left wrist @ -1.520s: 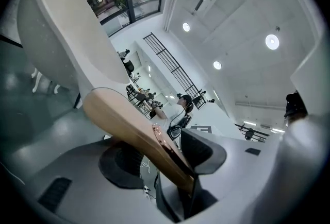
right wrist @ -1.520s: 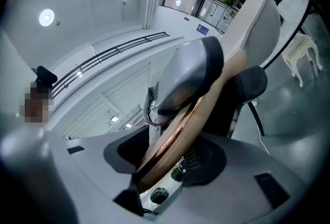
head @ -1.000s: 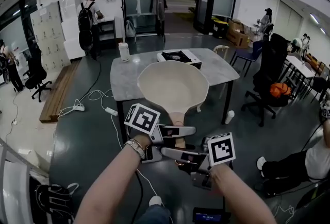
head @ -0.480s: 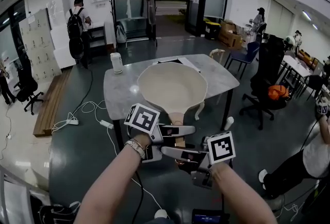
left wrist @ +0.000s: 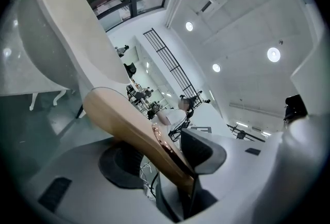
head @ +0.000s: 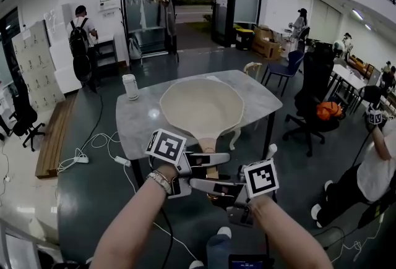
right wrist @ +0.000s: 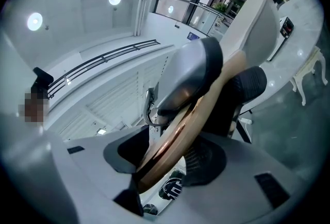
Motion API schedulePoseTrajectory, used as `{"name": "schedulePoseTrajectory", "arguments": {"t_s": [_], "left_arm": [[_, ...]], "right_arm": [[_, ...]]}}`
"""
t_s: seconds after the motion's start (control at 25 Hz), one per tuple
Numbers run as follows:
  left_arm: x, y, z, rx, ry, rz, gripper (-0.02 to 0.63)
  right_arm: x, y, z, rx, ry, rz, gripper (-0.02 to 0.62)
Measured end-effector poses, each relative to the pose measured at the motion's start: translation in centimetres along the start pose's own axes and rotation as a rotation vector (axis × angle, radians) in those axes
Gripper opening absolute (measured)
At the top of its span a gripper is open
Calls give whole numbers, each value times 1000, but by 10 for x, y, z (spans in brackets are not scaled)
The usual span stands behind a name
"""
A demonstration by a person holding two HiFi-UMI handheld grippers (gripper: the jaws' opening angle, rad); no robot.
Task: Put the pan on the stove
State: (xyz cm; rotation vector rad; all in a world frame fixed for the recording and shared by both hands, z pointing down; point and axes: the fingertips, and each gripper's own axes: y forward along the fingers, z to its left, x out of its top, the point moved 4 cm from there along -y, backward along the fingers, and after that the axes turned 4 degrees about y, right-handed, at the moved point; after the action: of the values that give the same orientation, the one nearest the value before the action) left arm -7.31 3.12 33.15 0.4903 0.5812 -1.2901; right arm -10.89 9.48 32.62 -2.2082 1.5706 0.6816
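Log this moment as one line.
left gripper: shut on pan handle | right gripper: shut on pan handle | pan: held up toward table | placed: no

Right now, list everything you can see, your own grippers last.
Cream round pan with wooden handle: one, cream, held up, seen against the table.
Grey marble table: one, grey, centre.
White cylinder: one, white, table's far left corner.
Black office chair: one, black, right of the table.
Blue chair: one, blue, beyond the table.
White power strip: one, white, floor at left.
Person with black backpack: one, far left.
Left gripper: one, grey, shut on the pan's handle.
Right gripper: one, grey, shut on the handle.
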Motion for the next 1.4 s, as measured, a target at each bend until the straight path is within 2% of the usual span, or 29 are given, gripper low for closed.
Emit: {"name": "schedulePoseTrajectory", "arguments": {"t_s": [0.4, 1.0, 1.24, 1.4], "left_arm": [[40, 5, 41, 38, 23, -5, 230], [142, 37, 134, 80, 10, -73, 230], [180, 50, 175, 104, -13, -109, 230], [200, 53, 201, 127, -28, -137, 230]], "right_arm": [[43, -1, -36, 19, -13, 10, 202], [157, -23, -119, 55, -13, 81, 202], [201, -30, -154, 89, 13, 120, 202], [222, -35, -183, 78, 48, 152, 203]]}}
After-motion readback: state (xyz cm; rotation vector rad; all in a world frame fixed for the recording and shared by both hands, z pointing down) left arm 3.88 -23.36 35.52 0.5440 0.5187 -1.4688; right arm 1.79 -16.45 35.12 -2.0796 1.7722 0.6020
